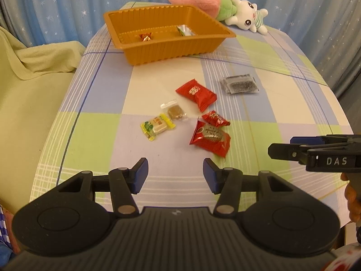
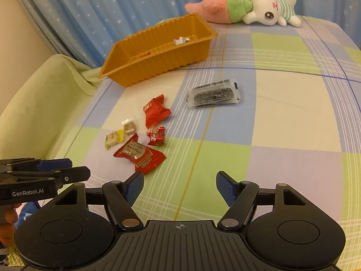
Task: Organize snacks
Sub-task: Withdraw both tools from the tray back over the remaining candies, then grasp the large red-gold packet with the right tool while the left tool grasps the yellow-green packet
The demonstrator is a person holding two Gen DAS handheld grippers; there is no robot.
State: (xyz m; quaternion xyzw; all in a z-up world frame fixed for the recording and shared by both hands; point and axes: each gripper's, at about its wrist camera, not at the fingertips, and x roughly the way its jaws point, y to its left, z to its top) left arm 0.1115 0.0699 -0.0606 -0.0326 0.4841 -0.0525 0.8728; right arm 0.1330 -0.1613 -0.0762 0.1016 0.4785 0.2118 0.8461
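Red wrappers catch the eye first: a big red foil packet (image 1: 211, 139) lies just ahead of the left gripper (image 1: 175, 176) and a touch to its right, with a smaller red candy (image 1: 215, 118) just beyond it and a third red packet (image 1: 195, 93) further out. Ahead and slightly left of that gripper sit a yellow-edged snack (image 1: 158, 126) and a clear-wrapped brown sweet (image 1: 175, 111), touching or nearly so. Both grippers hang over the checked surface (image 1: 282, 103), tilted down, jaws apart, nothing between the pads; the right gripper (image 2: 179, 188) stands noticeably wider than the left.

Now the relation that matters. From the right gripper, the big red foil packet (image 2: 140, 157) lies ahead and to the left, close to its left fingertip, its long axis running diagonally across the gripper's line. A dark clear-wrapped bar (image 2: 213, 96) lies well ahead of the right gripper, long axis crosswise. So the left looks nearer the yellow and brown pair, the right better placed for the dark bar; the big red packet sits between the two.

Far ahead of both waits the orange tray (image 1: 171, 49), already holding two small sweets, with a plush toy (image 1: 246, 15) lying behind it. Most snacks are not yet sorted, I'd judge.
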